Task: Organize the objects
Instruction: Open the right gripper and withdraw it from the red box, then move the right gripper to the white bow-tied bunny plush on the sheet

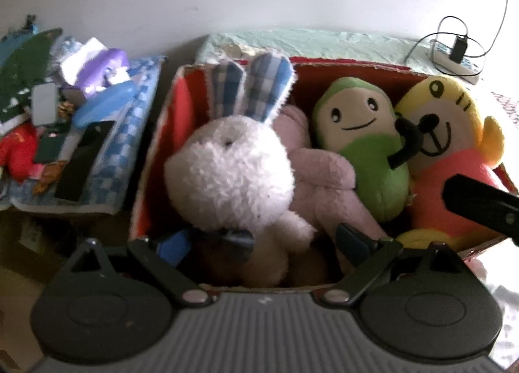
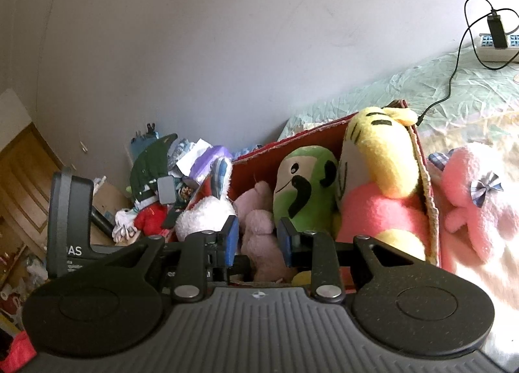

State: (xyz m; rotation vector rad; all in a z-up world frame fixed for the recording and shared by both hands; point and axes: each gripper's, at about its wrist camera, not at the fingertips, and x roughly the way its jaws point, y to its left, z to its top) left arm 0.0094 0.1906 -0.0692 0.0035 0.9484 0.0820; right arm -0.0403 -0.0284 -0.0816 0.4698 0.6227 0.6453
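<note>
left tongs (image 1: 262, 240): spread wide | right tongs (image 2: 258, 240): narrowly parted, empty

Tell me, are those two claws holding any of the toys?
No. The left gripper is open around the white bunny; the right gripper is open near the pink plush.

Your right gripper (image 2: 256, 245) hangs part-open over the red box (image 2: 431, 191), its fingers flanking the pale pink plush (image 2: 258, 227) inside.

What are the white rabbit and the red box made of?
White rabbit: plush, fuzzy curly pile, with checked woven fabric inside the ears. Red box: looks like cardboard, red inside, with a raw brown edge showing at the rim.
</note>
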